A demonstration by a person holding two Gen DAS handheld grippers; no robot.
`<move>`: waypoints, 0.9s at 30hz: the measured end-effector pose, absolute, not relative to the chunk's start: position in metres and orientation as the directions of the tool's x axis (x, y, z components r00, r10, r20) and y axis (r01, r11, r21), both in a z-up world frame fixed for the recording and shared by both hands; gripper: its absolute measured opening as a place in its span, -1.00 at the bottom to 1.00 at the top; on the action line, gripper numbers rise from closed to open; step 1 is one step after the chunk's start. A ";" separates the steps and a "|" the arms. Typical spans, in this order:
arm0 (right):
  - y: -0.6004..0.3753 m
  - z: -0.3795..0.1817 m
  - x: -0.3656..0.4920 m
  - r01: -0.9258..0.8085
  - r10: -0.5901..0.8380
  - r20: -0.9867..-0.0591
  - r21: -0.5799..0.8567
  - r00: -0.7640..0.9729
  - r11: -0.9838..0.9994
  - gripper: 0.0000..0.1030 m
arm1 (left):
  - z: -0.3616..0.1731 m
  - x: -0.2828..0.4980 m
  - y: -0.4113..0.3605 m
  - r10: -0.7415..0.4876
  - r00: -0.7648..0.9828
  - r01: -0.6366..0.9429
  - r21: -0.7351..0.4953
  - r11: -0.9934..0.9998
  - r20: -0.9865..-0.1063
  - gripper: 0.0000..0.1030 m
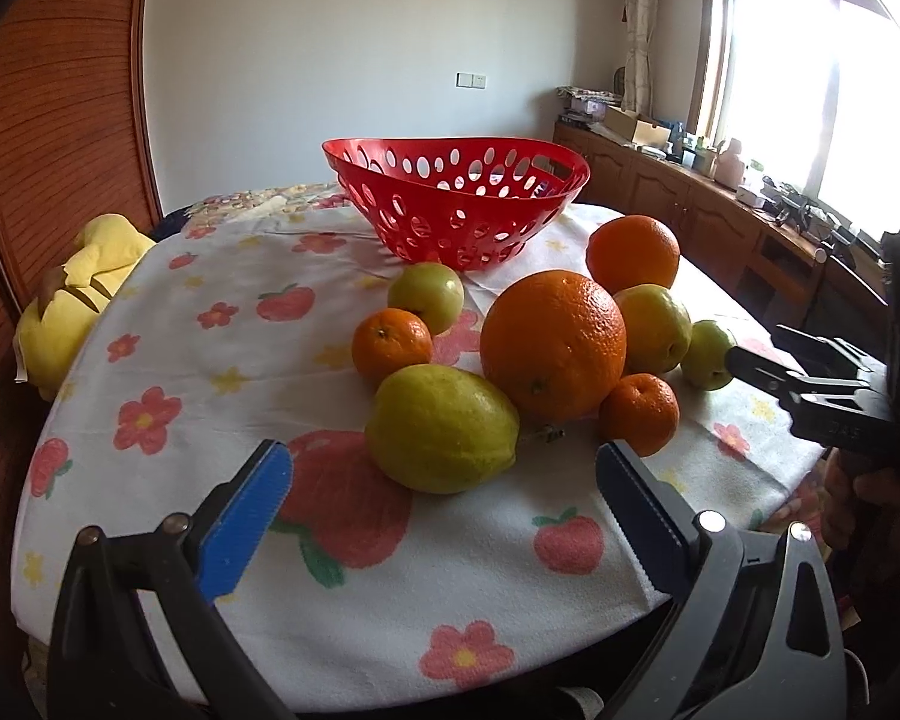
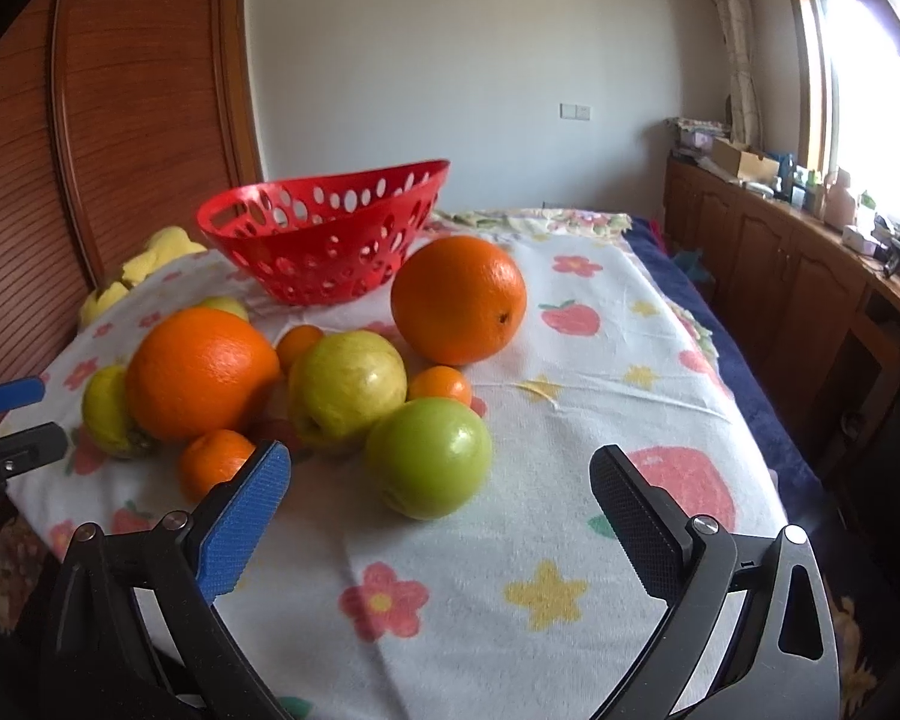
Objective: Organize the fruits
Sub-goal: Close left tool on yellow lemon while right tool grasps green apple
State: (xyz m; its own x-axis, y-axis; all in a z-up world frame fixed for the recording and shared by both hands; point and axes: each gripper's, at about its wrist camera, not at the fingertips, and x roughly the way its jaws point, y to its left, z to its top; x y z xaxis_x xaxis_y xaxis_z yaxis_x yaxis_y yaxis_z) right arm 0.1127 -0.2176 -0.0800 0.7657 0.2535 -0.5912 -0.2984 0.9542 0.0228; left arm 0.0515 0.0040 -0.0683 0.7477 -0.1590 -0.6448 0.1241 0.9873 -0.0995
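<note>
A red perforated basket [image 1: 456, 204] [image 2: 324, 234] stands empty at the far side of the round table. In front of it lies a cluster of fruit: a big orange [image 1: 552, 345] [image 2: 201, 372], a second orange [image 1: 633, 252] [image 2: 459, 300], small mandarins [image 1: 392, 342] [image 1: 639, 414] [image 2: 213, 462], a yellow-green pear-like fruit [image 1: 441, 435], yellow-green apples [image 1: 426, 294] [image 2: 348, 387] and a green apple [image 2: 429, 465] [image 1: 708, 354]. My left gripper [image 1: 444, 480] is open just short of the yellow-green fruit. My right gripper [image 2: 441, 480] is open around the green apple's near side.
A flowered white cloth [image 1: 210, 360] [image 2: 570, 480] covers the table. A yellow soft toy [image 1: 84, 294] [image 2: 144, 264] sits at the left edge by a wooden panel. Wooden cabinets [image 1: 720, 228] [image 2: 810, 276] with clutter run along the window wall on the right.
</note>
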 end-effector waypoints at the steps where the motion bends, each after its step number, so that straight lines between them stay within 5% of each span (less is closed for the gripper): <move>1: -0.218 -0.082 0.115 -0.300 0.254 -0.597 0.024 0.761 0.954 0.95 | -0.068 0.052 0.005 -0.162 0.748 0.125 -0.103 0.987 -0.644 0.96; 10: -0.213 -0.095 0.133 -0.327 0.260 -0.638 0.015 0.725 0.945 0.82 | -0.074 0.058 0.010 -0.168 0.748 0.130 -0.106 0.986 -0.642 0.87; 15: -0.210 -0.098 0.137 -0.346 0.274 -0.649 0.018 0.710 0.938 0.48 | -0.079 0.070 0.010 -0.176 0.735 0.139 -0.108 0.984 -0.655 0.85; 27: -0.209 -0.100 0.139 -0.358 0.294 -0.653 0.038 0.698 0.933 0.11 | -0.086 0.089 0.006 -0.208 0.707 0.166 -0.126 0.978 -0.676 0.72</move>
State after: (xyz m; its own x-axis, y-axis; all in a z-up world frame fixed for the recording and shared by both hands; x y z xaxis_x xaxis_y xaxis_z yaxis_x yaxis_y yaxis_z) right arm 0.1388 -0.2087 -0.1004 0.6982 0.2943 -0.6526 -0.3580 0.9329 0.0377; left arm 0.0886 0.0056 -0.0864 0.7072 -0.2076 -0.6758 0.1663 0.9779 -0.1264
